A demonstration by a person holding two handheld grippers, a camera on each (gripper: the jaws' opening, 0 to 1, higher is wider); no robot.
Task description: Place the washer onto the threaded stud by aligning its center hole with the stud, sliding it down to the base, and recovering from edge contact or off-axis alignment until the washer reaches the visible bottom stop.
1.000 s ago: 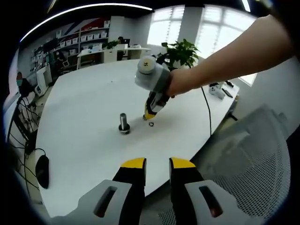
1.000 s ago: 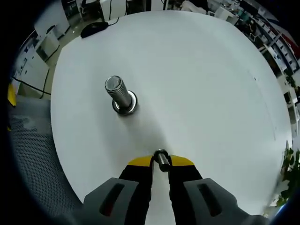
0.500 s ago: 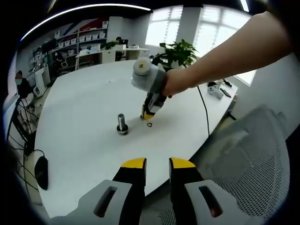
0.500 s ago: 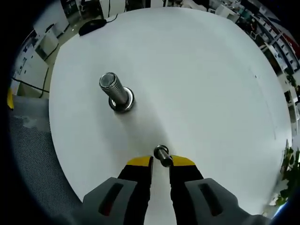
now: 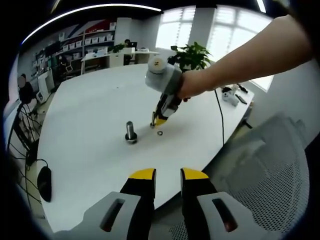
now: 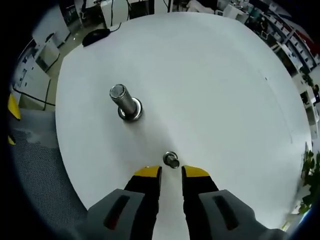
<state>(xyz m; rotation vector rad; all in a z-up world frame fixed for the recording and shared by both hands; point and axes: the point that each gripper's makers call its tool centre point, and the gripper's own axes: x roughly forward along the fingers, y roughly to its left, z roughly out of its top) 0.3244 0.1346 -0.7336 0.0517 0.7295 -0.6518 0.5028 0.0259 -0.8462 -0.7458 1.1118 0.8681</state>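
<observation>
1. Right gripper (image 6: 171, 173) jaws slightly apart, holding nothing; small silver metal washer (image 6: 171, 159) lies on the white round table (image 6: 225, 100) just beyond its tips.
2. Left gripper (image 5: 168, 175) jaws slightly apart, empty, hanging back off the table edge.
3. Upright grey threaded stud (image 6: 125, 101) stands beyond the washer, bare.
4. Step is likely the pickup: next move calls for closing on the washer, then centring its hole over the stud.

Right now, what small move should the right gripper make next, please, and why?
Probably lower the right gripper onto the washer and close: it lies loose on the table, just beyond the open jaws, apart from the stud.
</observation>
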